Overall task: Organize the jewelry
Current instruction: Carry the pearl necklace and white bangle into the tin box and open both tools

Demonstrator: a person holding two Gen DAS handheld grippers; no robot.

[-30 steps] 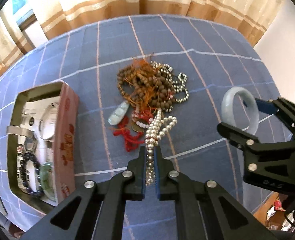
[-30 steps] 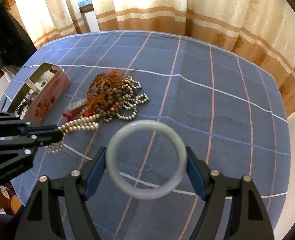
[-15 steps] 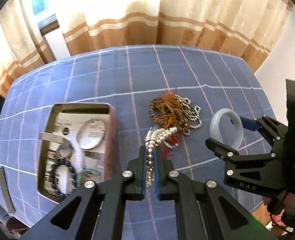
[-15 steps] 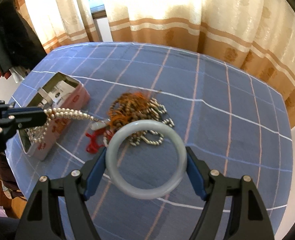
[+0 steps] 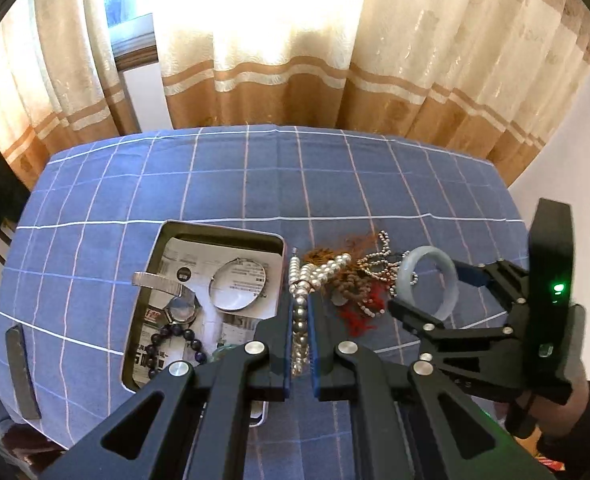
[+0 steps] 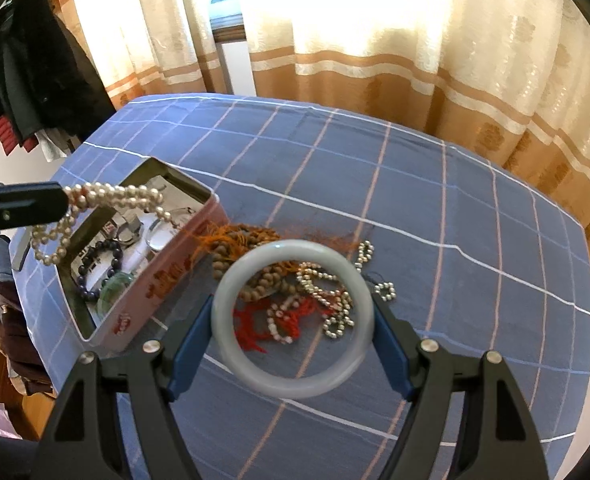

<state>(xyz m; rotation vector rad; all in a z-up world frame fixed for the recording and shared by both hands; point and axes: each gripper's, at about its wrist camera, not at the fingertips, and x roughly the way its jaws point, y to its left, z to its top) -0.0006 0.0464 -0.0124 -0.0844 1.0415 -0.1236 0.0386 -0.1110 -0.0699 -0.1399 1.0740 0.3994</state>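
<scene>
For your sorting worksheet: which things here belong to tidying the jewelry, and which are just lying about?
Job: pearls in left tongs; bangle in right tongs; tin; bead pile.

Lying about: curtains; coat; dark bar.

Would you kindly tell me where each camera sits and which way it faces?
Left wrist: rides the left gripper, looking along its fingers at the pearl necklace, tin and curtains; the right gripper shows.
Right wrist: rides the right gripper, looking through the bangle at the table.
Shared: necklace, tin, bangle.
</scene>
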